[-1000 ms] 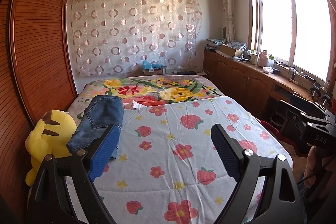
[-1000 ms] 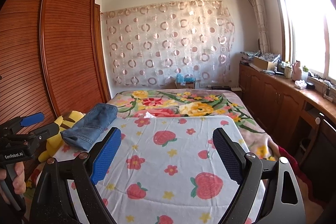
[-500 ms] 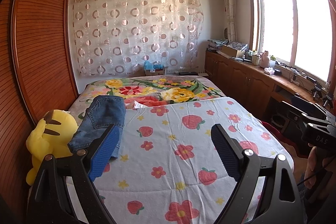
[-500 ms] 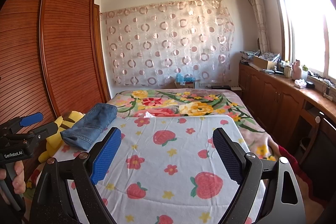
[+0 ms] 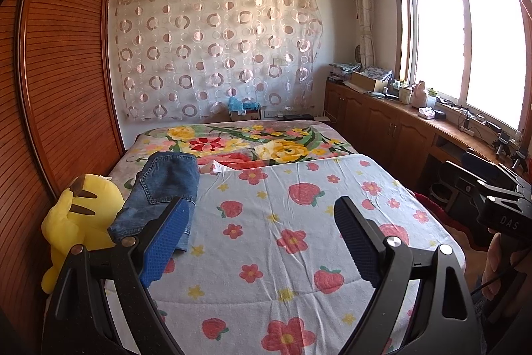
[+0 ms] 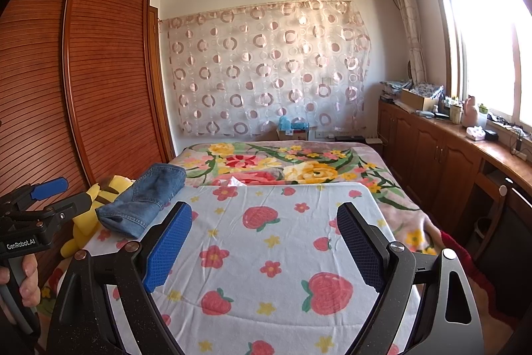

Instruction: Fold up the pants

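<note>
Folded blue denim pants lie on the left side of the bed, on the strawberry-print sheet, next to a yellow plush toy. They also show in the right wrist view. My left gripper is open and empty, held above the near part of the bed, with its left finger in front of the pants' near end. My right gripper is open and empty above the sheet, to the right of the pants. Each gripper shows at the other view's edge.
A yellow plush toy sits at the bed's left edge against the wooden wardrobe. A floral blanket covers the far bed. Wooden cabinets with clutter run under the window on the right.
Both grippers stay open. The left wrist view has shifted slightly, so the pants and toy sit a bit lower and nearer. The right view is nearly the same.
</note>
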